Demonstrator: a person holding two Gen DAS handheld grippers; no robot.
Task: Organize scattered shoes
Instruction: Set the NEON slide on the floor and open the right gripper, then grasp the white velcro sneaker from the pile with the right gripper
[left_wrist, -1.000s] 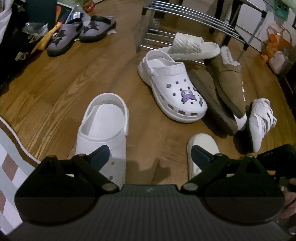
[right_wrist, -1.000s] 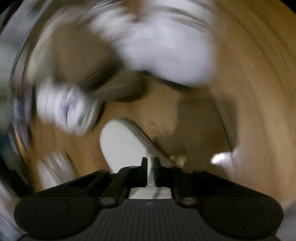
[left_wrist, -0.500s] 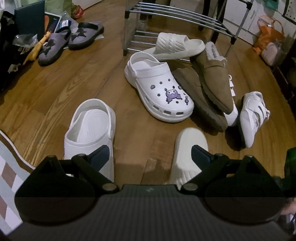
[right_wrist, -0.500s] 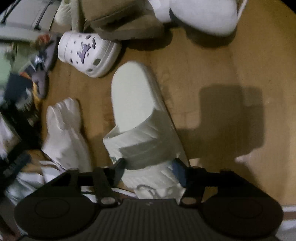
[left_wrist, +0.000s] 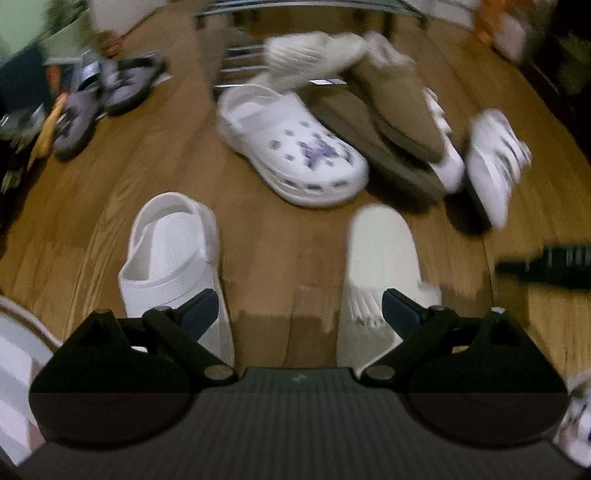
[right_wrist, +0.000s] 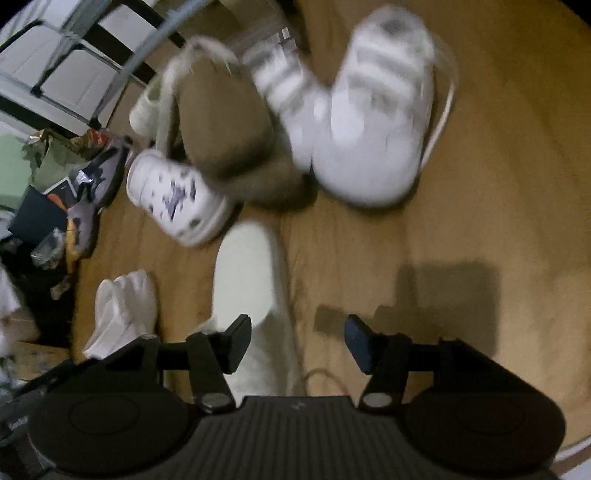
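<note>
A cream slide (right_wrist: 251, 277) lies flat on the wooden floor. My right gripper (right_wrist: 299, 341) hovers above its strap end with jaws opening; the left finger hangs over the slide, and the pads do not press on it. In the left wrist view the same cream slide (left_wrist: 380, 266) rests to the right of a plain white clog (left_wrist: 173, 251). My left gripper (left_wrist: 299, 310) is open wide above the floor between the two, holding nothing. The right gripper shows there only as a dark blurred bar at the right edge.
Further off lie a white clog with purple charms (left_wrist: 295, 147), brown slippers (left_wrist: 391, 96), white sneakers (right_wrist: 369, 122) and a second cream slide (left_wrist: 314, 51) against a metal shoe rack (left_wrist: 295, 11). Purple clogs (left_wrist: 92, 96) and clutter sit far left.
My right gripper went from shut on the cream slide's strap to wide jaws and lifted away, leaving the slide on the floor. The left gripper stayed open and shifted sideways.
</note>
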